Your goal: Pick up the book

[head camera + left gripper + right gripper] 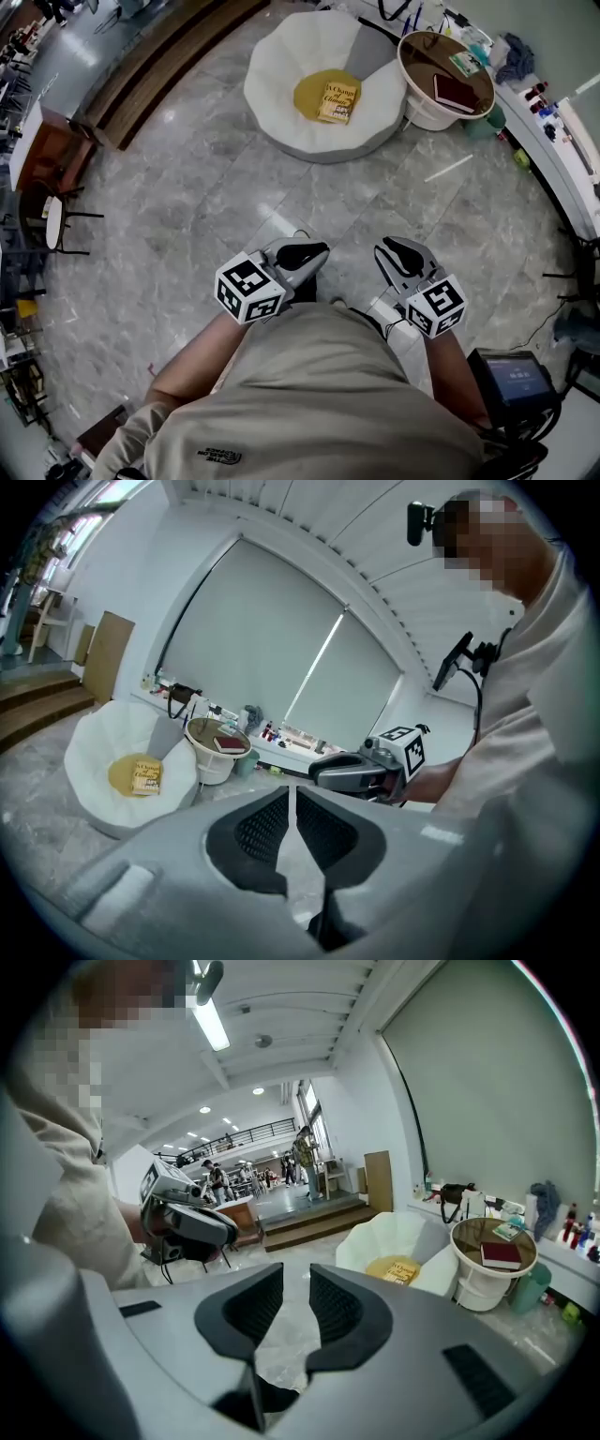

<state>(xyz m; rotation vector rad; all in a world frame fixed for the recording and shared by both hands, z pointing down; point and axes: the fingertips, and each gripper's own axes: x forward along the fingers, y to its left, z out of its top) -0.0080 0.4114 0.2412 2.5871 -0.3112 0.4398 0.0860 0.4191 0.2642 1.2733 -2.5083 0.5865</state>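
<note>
A yellow book (336,101) lies on a yellow cushion in a white petal-shaped chair (281,66), far ahead on the marble floor. A dark red book (454,92) rests on the round brown-topped side table (419,56) beside the chair. Both grippers hang close to the person's body, well short of either book. My left gripper (314,251) is shut with nothing in it, its pads (272,822) almost meeting. My right gripper (394,248) is open by a small gap and holds nothing. The yellow book (146,776) (403,1272) and red book (230,744) (500,1255) show in both gripper views.
Wooden steps (159,56) run along the far left. A long white counter (553,122) with bottles lines the right wall, and a teal bin (487,122) stands by the side table. A small table and black chair (52,220) sit at the left; a screen (516,380) is at the lower right.
</note>
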